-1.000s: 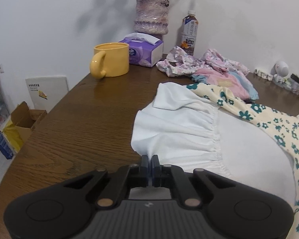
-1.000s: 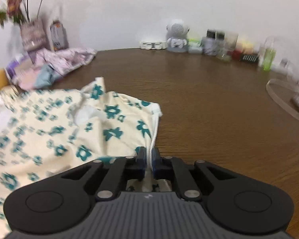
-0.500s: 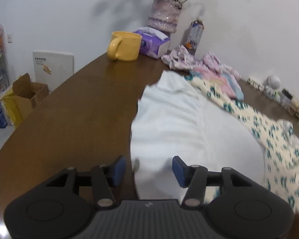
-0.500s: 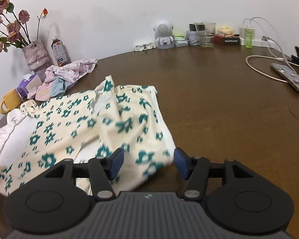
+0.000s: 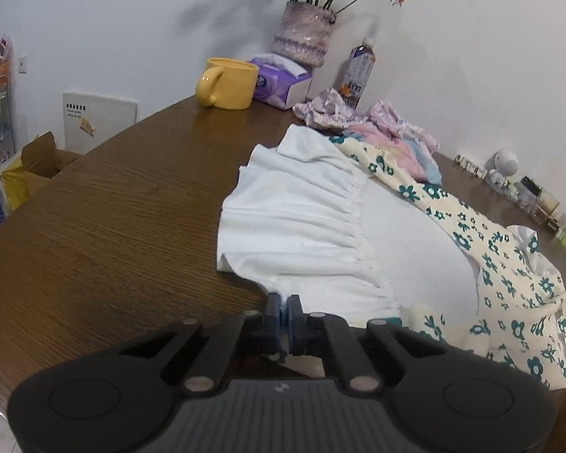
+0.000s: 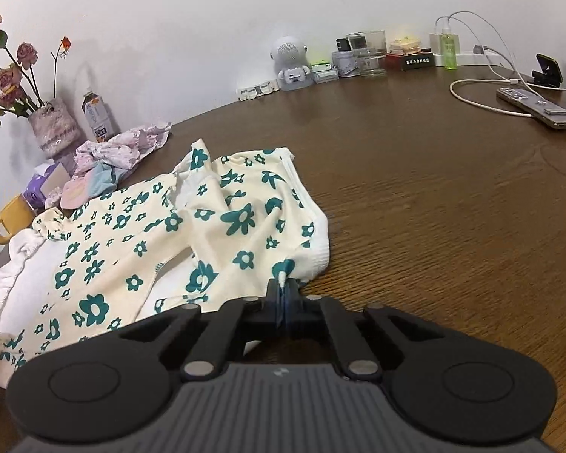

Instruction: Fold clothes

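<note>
Now both grippers are clenching cloth at the near edge of the wooden table [image 5: 94, 226]. The left gripper [image 5: 283, 311] is pinching the white ruffled hem [image 5: 294, 226] of the dress, with its jaws pressed together on the fabric. The right gripper [image 6: 283, 290] is pinching the floral bodice [image 6: 222, 222] near its white ribbed trim, also shut tight on it.

From the left gripper the dress is spreading toward 1 o'clock; from the right gripper it is spreading toward 10 and 11 o'clock. So its long axis is running across between the two grippers, the white skirt at the left end and the cream part with teal flowers at the right end. The bodice is lying partly over the white skirt, rumpled, not flat. Each gripper is nearest to its own end.

Both grippers are sitting low, close to the table top, pointing forward and away from the person. I judge that any fold will turn on this axis: either both ends go away toward 12 o'clock, or one end goes over the other.

A heap of pink clothes [image 5: 377, 128] is lying behind, near the yellow mug [image 5: 228, 83].
</note>
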The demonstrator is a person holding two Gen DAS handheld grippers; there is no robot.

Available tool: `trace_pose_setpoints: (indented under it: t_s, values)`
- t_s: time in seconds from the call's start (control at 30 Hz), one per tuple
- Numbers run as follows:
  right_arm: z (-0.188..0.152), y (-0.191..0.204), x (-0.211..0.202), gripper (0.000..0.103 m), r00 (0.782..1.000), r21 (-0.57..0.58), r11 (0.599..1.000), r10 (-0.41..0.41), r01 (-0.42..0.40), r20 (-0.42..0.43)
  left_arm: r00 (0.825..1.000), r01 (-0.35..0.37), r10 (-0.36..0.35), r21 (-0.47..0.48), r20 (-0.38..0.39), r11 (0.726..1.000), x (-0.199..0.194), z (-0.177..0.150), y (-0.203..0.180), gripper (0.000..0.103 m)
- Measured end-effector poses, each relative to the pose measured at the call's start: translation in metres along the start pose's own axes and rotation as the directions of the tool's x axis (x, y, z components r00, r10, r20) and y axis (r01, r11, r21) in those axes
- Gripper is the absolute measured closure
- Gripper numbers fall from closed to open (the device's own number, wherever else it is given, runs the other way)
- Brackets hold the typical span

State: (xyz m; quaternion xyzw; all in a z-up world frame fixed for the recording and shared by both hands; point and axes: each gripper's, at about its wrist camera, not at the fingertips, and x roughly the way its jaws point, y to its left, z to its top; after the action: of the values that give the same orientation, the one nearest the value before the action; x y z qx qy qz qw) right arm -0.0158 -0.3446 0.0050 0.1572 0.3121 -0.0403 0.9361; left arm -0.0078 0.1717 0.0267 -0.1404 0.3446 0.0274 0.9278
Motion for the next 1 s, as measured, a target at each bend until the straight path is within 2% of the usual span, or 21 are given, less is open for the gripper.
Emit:
trace_pose_setpoints:
  t_s: [0.37, 0.5, 0.67, 0.7, 0.77, 0.8, 0.9, 0.93, 1.0]
  values:
    - [0.005, -0.001, -0.018, 0.102, 0.998, -0.009, 1.0, -0.018, 0.018, 0.062, 0.998, -0.022, 0.021, 0.019, 0.063, 1.0, -0.022, 0.006, -0.004, 0.101]
    - [-0.001, -0.007, -0.011, 0.102, 0.999, 0.011, 0.999, -0.038, 0.038, 0.028, 0.995, -0.086, 0.086, -0.008, 0.046, 0.996, -0.018, 0.002, 0.003, 0.103]
    - [-0.004, -0.005, -0.007, 0.099, 0.997, 0.004, 0.997, -0.073, 0.073, -0.012, 0.996, -0.082, 0.083, -0.031, 0.025, 0.996, -0.013, -0.001, 0.006, 0.102]
    - [-0.004, -0.004, -0.007, 0.097, 0.997, 0.001, 0.997, -0.081, 0.081, -0.019, 0.996, -0.084, 0.086, -0.047, 0.029, 0.995, -0.015, 0.0, 0.008, 0.1]
    - [-0.001, -0.001, -0.015, 0.068, 0.998, 0.0, 0.998, -0.058, 0.058, 0.0, 0.995, -0.088, 0.091, -0.08, 0.036, 0.993, -0.018, 0.003, 0.011, 0.096]
    - [0.002, 0.0, -0.02, 0.065, 0.999, 0.0, 0.999, -0.042, 0.042, 0.014, 0.995, -0.09, 0.094, -0.097, 0.04, 0.991, -0.019, 0.004, 0.013, 0.091]
    - [0.008, 0.004, -0.035, 0.065, 0.998, 0.0, 1.0, 0.008, -0.008, 0.055, 0.996, -0.027, 0.034, -0.091, 0.077, 0.996, -0.03, 0.01, 0.006, 0.072]
    - [0.01, 0.006, -0.04, 0.065, 0.997, -0.001, 1.0, 0.025, -0.025, 0.069, 0.996, -0.005, 0.012, -0.087, 0.09, 0.996, -0.034, 0.013, 0.004, 0.068]
    - [0.011, 0.023, -0.043, 0.065, 0.99, -0.039, 0.991, 0.132, -0.13, 0.053, 0.993, 0.079, -0.077, -0.02, 0.088, 0.997, -0.035, 0.015, -0.014, 0.065]
